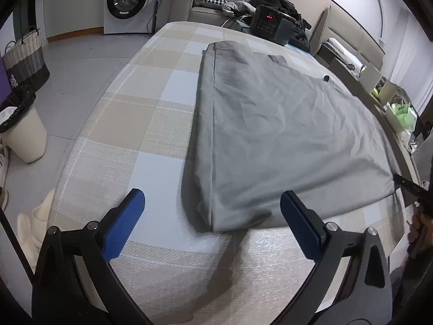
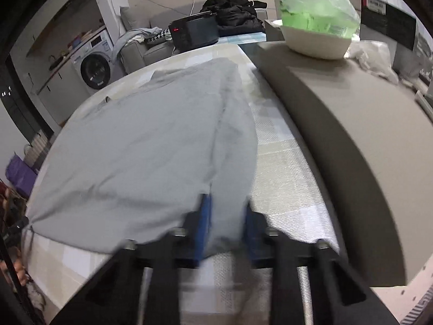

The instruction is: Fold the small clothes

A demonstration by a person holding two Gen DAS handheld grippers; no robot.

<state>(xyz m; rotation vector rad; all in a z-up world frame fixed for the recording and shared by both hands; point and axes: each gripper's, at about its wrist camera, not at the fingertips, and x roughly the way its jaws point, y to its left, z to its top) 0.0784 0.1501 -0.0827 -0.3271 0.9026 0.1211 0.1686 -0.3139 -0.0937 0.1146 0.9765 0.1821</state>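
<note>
A: Grey cotton-looking garment [image 1: 270, 124], partly folded, lies flat on the checked beige-and-pale-blue woven mat [image 1: 162, 124] covering the table. One long side is already doubled over, w/ a seam running along that fold.

B: Which step are we on?

A: I'd say start of the next fold. Right gripper [image 2: 226, 224] is clamped on the garment's near corner, cloth bunched between its blue pads [image 2: 204, 224]. Left gripper [image 1: 212, 216] hangs wide apart, nothing in it, near corner of the garment lying between and just beyond its fingers.

B: So what does the next move need?

A: Prob. the left has to drop and pinch its corner too, so both near corners lift together & carry over toward the far edge. Only one side held now, so a lone pull would likely skew the cloth.

B: Surface and room?

A: Mat is textured, should keep the fabric from sliding much. On the right a tan padded ledge [image 2: 338, 135] runs beside the mat, carrying a white bowl [image 2: 314, 43] w/ a green plastic bag [image 2: 316, 8] in it. At the far end a black box w/ red display [image 1: 270, 24], dark clothes behind it. White front-load washing machine [image 1: 127, 0] by the wall, woven basket [image 1: 25, 54] and a cream bin [image 1: 24, 135] on the grey tiled floor.
</note>
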